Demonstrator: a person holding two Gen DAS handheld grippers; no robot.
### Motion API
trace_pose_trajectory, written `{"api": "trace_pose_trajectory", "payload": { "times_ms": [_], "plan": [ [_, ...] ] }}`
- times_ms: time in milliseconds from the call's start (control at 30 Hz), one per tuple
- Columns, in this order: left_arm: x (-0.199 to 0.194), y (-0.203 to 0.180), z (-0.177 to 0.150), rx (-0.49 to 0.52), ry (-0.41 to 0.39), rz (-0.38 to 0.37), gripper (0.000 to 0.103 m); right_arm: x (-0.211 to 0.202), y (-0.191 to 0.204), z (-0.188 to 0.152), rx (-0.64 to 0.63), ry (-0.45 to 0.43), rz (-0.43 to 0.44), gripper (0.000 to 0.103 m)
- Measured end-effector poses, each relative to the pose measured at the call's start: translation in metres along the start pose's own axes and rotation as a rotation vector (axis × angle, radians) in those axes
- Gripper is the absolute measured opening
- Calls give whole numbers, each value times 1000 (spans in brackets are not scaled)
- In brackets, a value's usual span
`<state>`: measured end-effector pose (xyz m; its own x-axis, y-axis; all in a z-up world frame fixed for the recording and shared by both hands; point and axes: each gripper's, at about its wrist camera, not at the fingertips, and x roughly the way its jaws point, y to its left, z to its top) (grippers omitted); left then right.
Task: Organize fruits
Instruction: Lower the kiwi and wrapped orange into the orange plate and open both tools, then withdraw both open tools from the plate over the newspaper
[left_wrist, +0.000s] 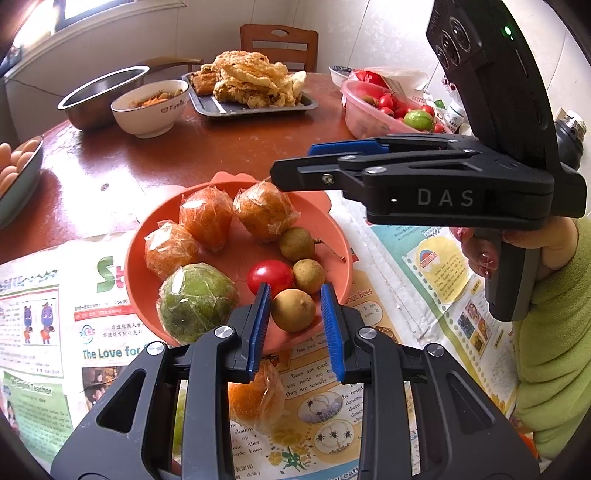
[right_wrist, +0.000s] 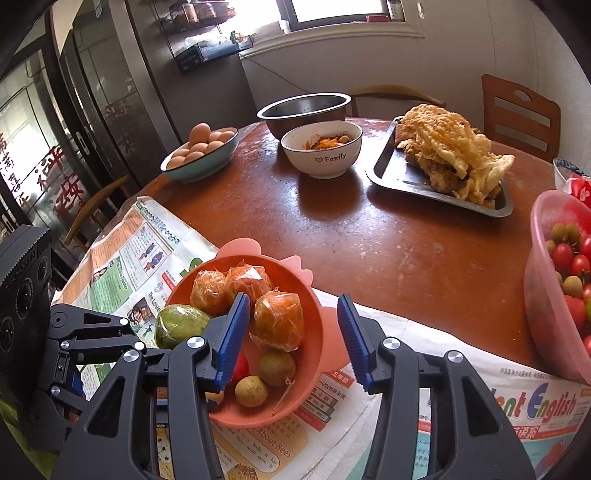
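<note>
Left gripper (left_wrist: 295, 314): jaws parted around a longan (left_wrist: 293, 309) in the orange bowl (left_wrist: 332, 236), apparently not yet pinching.
Right gripper (right_wrist: 291, 332): wide open, empty, above bowl.
Stray orange (left_wrist: 255, 400): on newspaper (left_wrist: 37, 332), likely next.

"Family" on white bowl (right_wrist: 321, 153); "DAS" on right hand-held gripper (left_wrist: 295, 162)

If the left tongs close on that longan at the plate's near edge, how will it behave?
The longan is round and smooth, so it may roll or squirt out from the open left tongs. Its thin shell might crack under a hard squeeze. It looks small and probably light.
</note>
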<state>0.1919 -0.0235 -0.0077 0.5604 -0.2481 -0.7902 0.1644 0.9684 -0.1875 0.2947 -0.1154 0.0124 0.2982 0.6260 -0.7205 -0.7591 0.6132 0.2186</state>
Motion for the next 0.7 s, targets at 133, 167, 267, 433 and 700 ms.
{"api": "trace_pose_trajectory", "payload": {
  "times_ms": [133,167,267,433,700],
  "plan": [
    [-5,1,0,-6,-8,10,25,-8,-2,-1,-3,-12,-35,52],
    [-7,2,0,-8,-12,14,26,-10,-2,-1,0,-16,-42,53],
    [-14,3,-1,-14,-24,18,31,-15,-3,-2,9,-25,-51,56],
    [-25,5,-2,-23,-45,26,37,-25,0,-3,11,-41,-62,62],
    [-38,10,-3,-46,-68,49,54,-39,7,-3,12,-68,-81,74]
  ]
}}
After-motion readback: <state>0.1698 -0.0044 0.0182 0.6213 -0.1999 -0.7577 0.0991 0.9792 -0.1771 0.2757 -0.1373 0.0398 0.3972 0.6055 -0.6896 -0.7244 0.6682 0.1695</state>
